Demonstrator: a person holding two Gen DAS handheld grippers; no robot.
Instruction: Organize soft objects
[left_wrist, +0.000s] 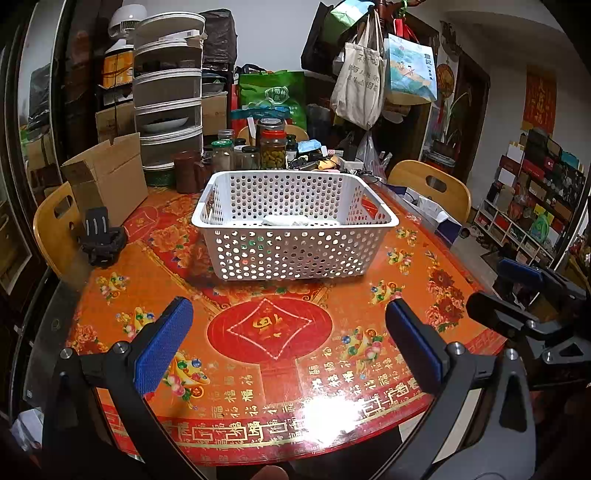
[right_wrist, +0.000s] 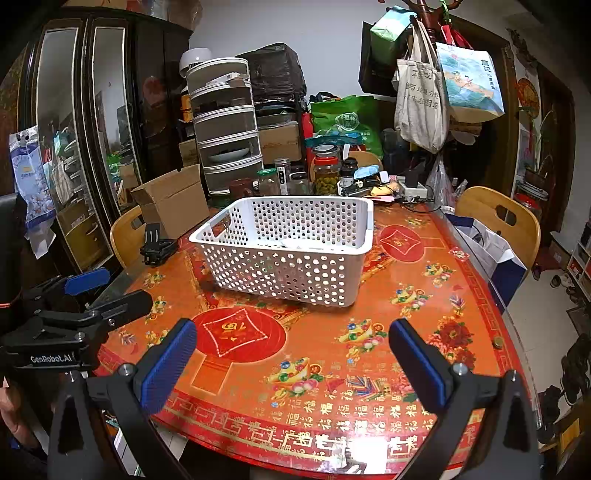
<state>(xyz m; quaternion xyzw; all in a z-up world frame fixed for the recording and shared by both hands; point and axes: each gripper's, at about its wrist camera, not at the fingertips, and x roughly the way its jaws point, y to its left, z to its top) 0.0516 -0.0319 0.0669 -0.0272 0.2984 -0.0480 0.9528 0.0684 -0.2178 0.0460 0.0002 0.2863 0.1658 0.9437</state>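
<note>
White perforated basket (left_wrist: 295, 236), pale contents

Basket at the middle of the table, clutter behind it

From the left wrist view we see the basket (left_wrist: 295, 229) on the table (left_wrist: 369, 332) at twelve o'clock, something lying inside it; jars (left_wrist: 273, 147) stand behind it, a cardboard box (left_wrist: 107, 181) at ten o'clock with a small clamp-like thing (left_wrist: 101, 240) before it, chairs at nine and two o'clock.
</note>
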